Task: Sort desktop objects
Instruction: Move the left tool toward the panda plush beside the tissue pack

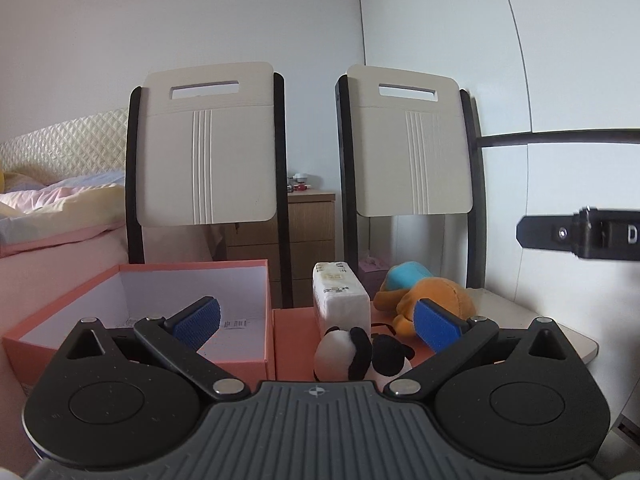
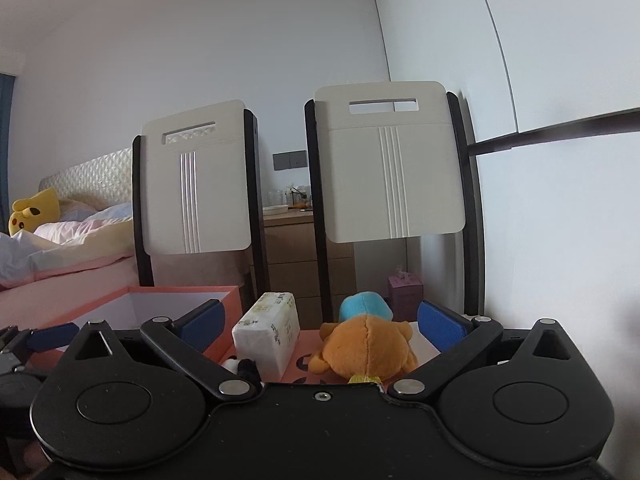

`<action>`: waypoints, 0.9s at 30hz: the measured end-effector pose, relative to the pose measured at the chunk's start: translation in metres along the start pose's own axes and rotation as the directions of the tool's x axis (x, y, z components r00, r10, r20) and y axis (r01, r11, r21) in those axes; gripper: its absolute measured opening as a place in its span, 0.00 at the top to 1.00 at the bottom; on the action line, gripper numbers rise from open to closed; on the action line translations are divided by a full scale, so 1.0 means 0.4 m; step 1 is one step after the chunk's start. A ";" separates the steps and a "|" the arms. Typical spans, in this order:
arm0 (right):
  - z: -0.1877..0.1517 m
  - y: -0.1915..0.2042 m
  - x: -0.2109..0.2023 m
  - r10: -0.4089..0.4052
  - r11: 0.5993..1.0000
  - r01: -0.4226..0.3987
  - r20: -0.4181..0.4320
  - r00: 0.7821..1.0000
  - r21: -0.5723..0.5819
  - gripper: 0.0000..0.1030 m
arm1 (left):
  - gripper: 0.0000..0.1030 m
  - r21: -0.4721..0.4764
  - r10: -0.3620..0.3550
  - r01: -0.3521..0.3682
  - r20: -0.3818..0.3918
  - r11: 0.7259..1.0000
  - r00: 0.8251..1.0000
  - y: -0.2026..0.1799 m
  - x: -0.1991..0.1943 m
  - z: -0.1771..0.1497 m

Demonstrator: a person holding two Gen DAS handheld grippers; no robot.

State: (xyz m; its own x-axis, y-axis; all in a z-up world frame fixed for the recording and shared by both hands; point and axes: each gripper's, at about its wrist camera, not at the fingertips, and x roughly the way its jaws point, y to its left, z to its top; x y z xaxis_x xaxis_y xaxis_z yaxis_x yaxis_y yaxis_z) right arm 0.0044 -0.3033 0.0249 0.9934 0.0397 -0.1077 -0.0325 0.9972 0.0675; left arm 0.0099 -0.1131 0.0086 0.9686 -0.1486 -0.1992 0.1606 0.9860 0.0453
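While both tongs gape, panda plush (image 1: pixel 362 354) sits between left tongs (image 1: pixel 316 320).

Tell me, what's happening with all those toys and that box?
A person holds two grippers above a small table, and both the left gripper and the right gripper are open and empty. The pink box holds no toys yet. Beside it lie a panda toy, a tissue pack and an orange plush, none of them picked up.

Orange plush toy (image 2: pixel 366 350), black-white panda (image 1: pixel 362 354)
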 end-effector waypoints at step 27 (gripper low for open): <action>-0.095 -0.096 0.141 -0.190 0.982 0.185 -0.130 0.973 -0.048 0.01 | 0.00 0.210 -0.320 0.324 -0.051 0.923 0.946 -0.083 0.224 -0.087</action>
State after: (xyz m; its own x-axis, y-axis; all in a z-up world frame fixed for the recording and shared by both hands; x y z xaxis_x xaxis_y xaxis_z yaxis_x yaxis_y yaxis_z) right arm 0.0574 -0.3370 -0.0214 0.9586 -0.1424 -0.2468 0.1466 0.9892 -0.0011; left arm 0.0846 -0.1566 -0.0448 0.8552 -0.4525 -0.2529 0.5015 0.8456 0.1829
